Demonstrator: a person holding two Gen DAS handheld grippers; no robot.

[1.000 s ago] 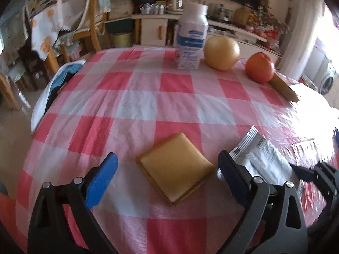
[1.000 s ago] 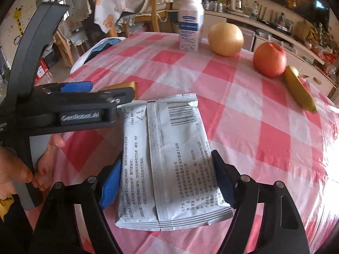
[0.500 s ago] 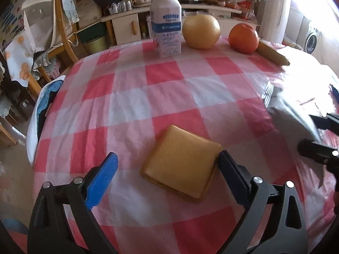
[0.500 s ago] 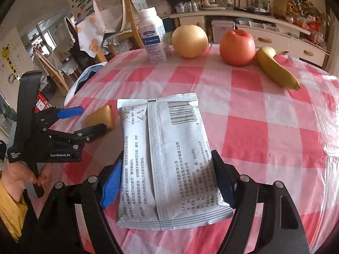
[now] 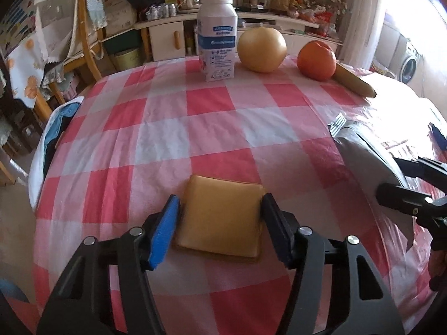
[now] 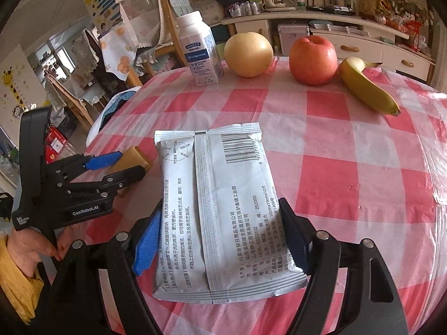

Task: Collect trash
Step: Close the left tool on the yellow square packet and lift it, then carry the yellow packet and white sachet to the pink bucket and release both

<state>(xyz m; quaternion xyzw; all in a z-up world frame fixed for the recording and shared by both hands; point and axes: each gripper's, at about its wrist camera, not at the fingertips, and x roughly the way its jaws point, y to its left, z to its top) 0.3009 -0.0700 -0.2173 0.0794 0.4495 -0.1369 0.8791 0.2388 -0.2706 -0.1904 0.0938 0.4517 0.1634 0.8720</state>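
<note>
A flat tan square packet (image 5: 223, 217) lies on the red-and-white checked tablecloth (image 5: 195, 128) near its front edge. My left gripper (image 5: 220, 231) has its blue pad and black pad pressed against the packet's two sides, shut on it. The right wrist view shows the same left gripper (image 6: 120, 167) from the side, with the tan packet (image 6: 131, 159) between its fingers. My right gripper (image 6: 220, 237) is shut on a silver-white printed pouch (image 6: 218, 195), held flat just above the cloth. The pouch (image 5: 360, 159) also shows at the right of the left wrist view.
At the table's far side stand a white milk bottle (image 6: 198, 53), a yellow pear (image 6: 248, 54), a red apple (image 6: 313, 60) and a banana (image 6: 366, 86). A chair with a blue-and-white cloth (image 5: 53, 128) sits at the left edge. A hand (image 6: 36, 243) holds the left gripper.
My left gripper moved forward and its fingers closed in from wide open onto the tan packet's sides. The right gripper kept hold of the pouch and swung slightly to the right.
</note>
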